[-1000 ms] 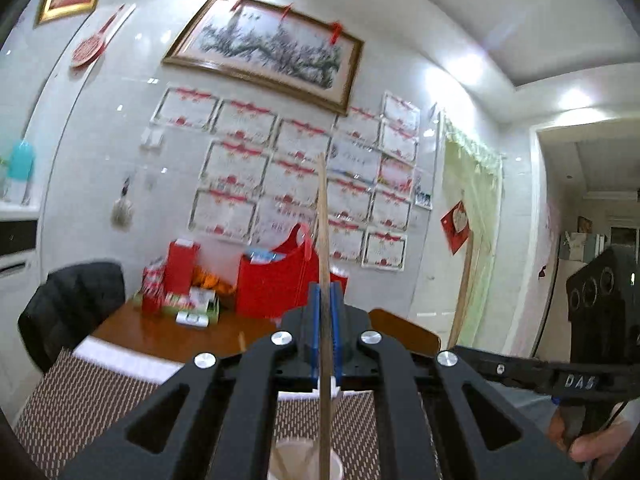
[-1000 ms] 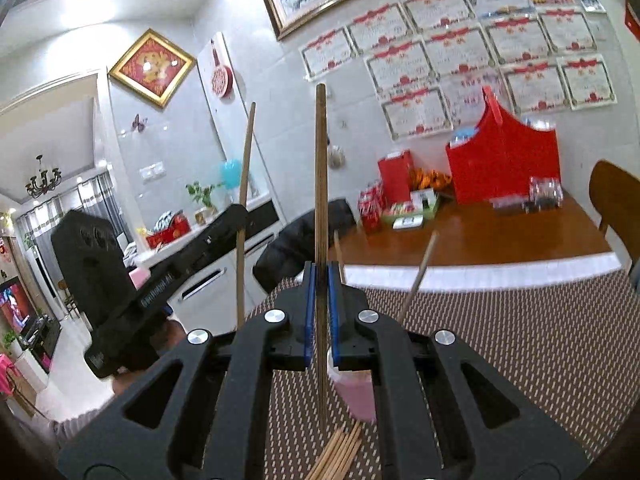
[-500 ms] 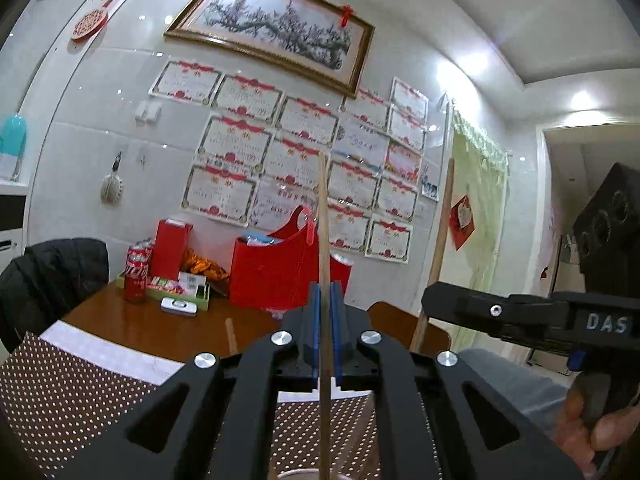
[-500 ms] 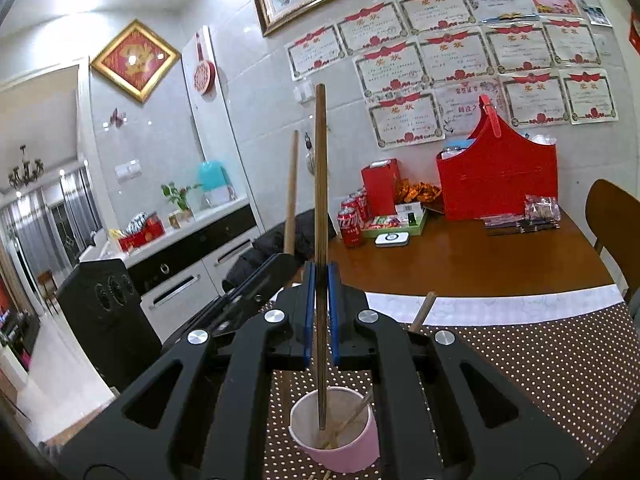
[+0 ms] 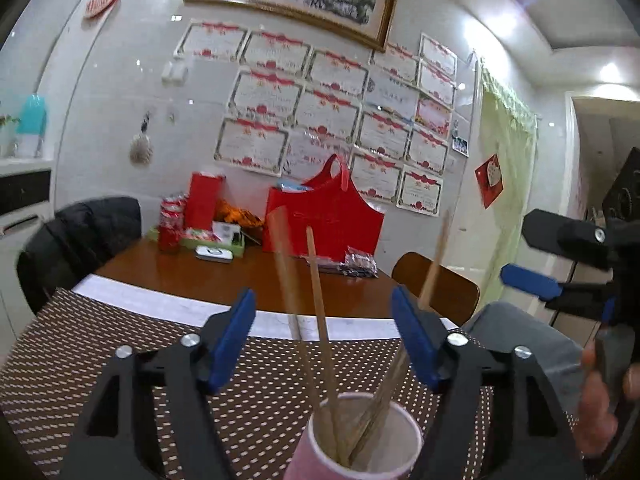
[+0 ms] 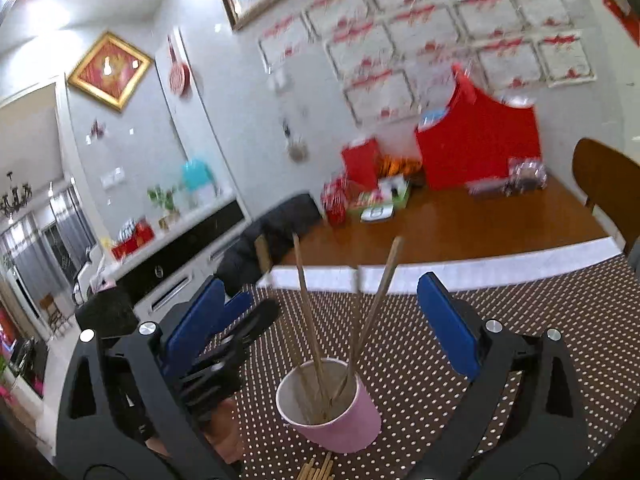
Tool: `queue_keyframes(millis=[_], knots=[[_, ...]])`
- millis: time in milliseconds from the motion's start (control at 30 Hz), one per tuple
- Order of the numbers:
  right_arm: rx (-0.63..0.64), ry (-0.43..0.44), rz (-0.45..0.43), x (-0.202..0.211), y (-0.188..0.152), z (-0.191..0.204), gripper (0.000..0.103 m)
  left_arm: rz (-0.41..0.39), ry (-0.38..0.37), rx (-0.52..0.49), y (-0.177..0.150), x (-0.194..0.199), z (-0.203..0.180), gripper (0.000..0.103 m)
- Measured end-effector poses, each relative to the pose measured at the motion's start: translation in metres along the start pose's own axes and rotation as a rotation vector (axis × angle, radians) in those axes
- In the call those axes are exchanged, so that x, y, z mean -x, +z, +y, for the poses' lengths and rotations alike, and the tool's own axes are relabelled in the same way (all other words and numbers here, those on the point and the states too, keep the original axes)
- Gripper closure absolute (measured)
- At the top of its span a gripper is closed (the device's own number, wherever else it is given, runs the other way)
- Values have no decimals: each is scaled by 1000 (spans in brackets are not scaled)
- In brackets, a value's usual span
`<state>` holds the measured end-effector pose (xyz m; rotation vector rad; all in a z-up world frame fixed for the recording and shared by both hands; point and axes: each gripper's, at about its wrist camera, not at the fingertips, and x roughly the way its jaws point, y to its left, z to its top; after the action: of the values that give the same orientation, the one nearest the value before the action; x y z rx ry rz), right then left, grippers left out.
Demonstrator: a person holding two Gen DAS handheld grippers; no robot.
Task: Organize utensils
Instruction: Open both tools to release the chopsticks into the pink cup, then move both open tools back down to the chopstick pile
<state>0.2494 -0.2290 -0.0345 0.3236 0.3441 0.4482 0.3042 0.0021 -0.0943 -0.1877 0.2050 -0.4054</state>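
Note:
A pink paper cup (image 5: 362,444) (image 6: 334,408) stands on the dotted brown placemat (image 5: 100,352) and holds several wooden chopsticks (image 5: 318,312) (image 6: 308,308) leaning apart. My left gripper (image 5: 324,334) is open and empty just above and behind the cup. My right gripper (image 6: 328,316) is open and empty, also above the cup. The right gripper's blue pads show at the right of the left wrist view (image 5: 532,282). More loose chopsticks (image 6: 316,470) lie on the mat in front of the cup.
A wooden table (image 5: 224,276) behind the mat carries a red bag (image 5: 324,224), red boxes and cans. A dark chair (image 5: 76,236) stands at the left, a wooden chair (image 5: 436,288) at the right. A hand (image 5: 600,396) holds the right gripper.
Both grippers opened and let go of their chopsticks, which now stand in the cup. Both views tilted down toward the cup.

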Motion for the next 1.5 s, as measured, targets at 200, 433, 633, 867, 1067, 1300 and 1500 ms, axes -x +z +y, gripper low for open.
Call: queue_keyframes(millis=[200, 433, 633, 867, 1067, 1300, 1500], knots=[[-36, -40, 27, 31, -8, -8, 6, 85, 92, -15, 10, 40, -2, 18], [-26, -98, 156, 57, -44, -1, 6, 249, 158, -25, -3, 79, -10, 17], [-17, -129, 282, 65, -88, 3, 6, 371, 166, -67, -36, 106, -23, 17], [-37, -142, 398, 57, -138, -6, 6, 552, 176, -69, -80, 114, -26, 17], [58, -178, 543, 35, -172, -2, 6, 687, 196, -79, -125, 111, -23, 17], [79, -180, 578, 30, -184, -3, 6, 776, 150, -72, -150, 104, -24, 17], [85, -191, 596, 25, -185, -5, 6, 791, 171, -98, -160, 106, -29, 17]])
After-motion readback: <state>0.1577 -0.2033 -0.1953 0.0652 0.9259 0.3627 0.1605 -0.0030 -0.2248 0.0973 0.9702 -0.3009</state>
